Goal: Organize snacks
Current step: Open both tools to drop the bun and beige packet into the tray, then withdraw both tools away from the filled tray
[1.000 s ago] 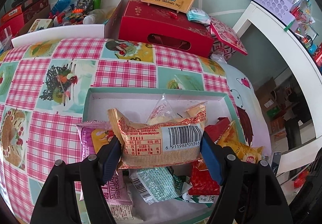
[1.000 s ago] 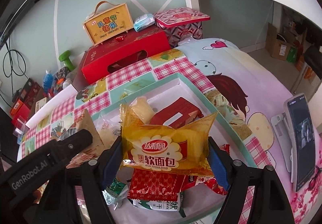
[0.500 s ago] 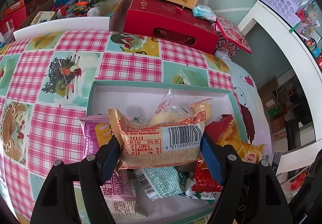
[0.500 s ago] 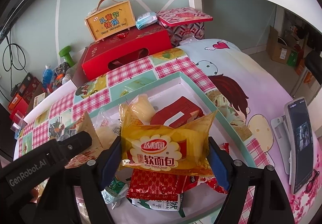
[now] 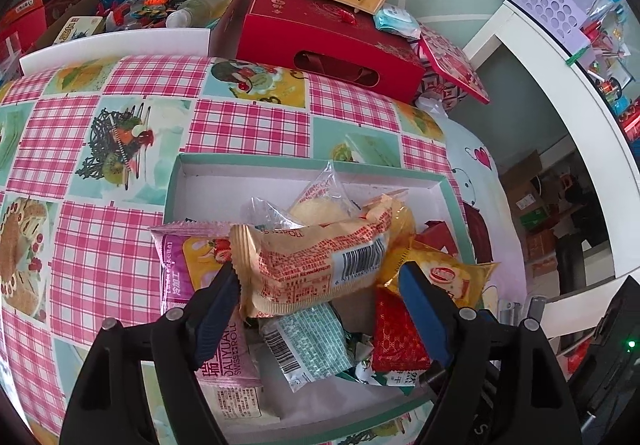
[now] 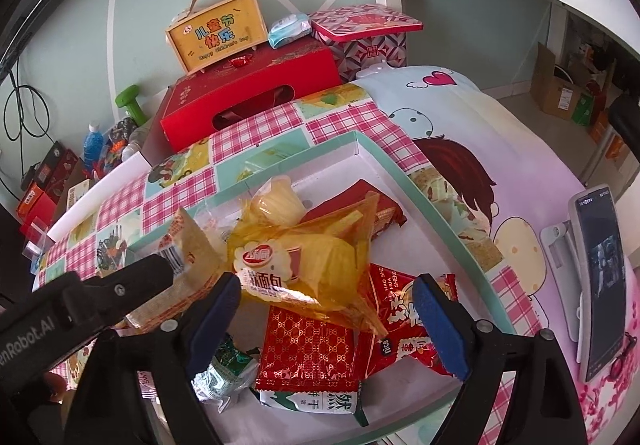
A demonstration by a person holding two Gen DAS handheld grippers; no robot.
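While I watch both wrist views, my left hand-held gripper [image 5: 320,285] has its jaws spread apart around the tan barcode snack pack [image 5: 308,269], which lies tilted on the heap in the white tray [image 5: 240,181]. My right hand-held gripper [image 6: 328,305] is likewise spread wide, the yellow bread packet [image 6: 308,265] slumped between its blue pads [image 6: 440,325] onto a red patterned packet [image 6: 308,353]. That tray sits on the checked counter [image 5: 100,245].
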